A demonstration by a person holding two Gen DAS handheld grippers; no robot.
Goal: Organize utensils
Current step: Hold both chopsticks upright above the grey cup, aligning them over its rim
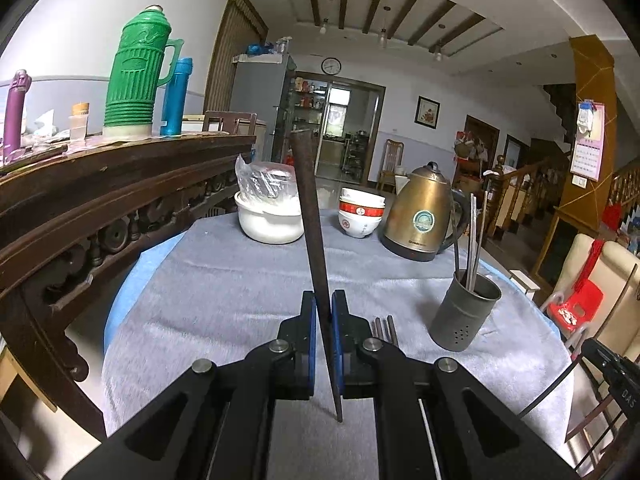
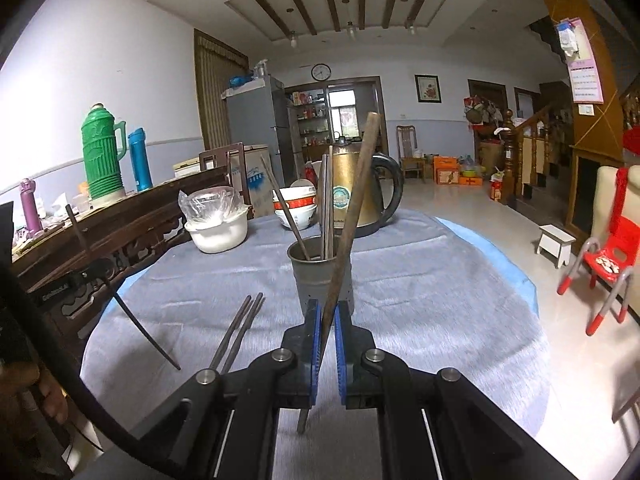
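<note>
- A lived-in room, and a round table (image 2: 420,320) under a grey cloth fills the foreground; a dark carved sideboard (image 1: 100,208) runs along its left edge.
- At the left gripper (image 1: 323,312), the blue pads are clenched on a dark chopstick (image 1: 310,216); it stands nearly upright, thick end high, thin tip hanging below the jaws.
- At the right gripper (image 2: 328,320), same story; the jaws are clamped on a brown chopstick (image 2: 356,208) that leans up and to the right, straight in front of the holder.
- Just beyond sits the grey metal utensil holder (image 2: 320,276), upright on the cloth with several sticks already standing in it; from the left wrist it is off to the right.
- Loose chopsticks (image 2: 240,328) lie together on the cloth near the jaws, to the left of the holder; they remain to be collected.
- Further back stand a white pot (image 2: 218,232) with a plastic bag, stacked bowls (image 2: 298,206) and a brass-coloured kettle (image 2: 352,188).
- The risk from here, as a judgement: each stick is pinched at one narrow point, so it could pivot or slip during the carry; a tip could strike the holder's rim or the sticks already inside and tip the light holder; both hands heading for one mouth could clash.
</note>
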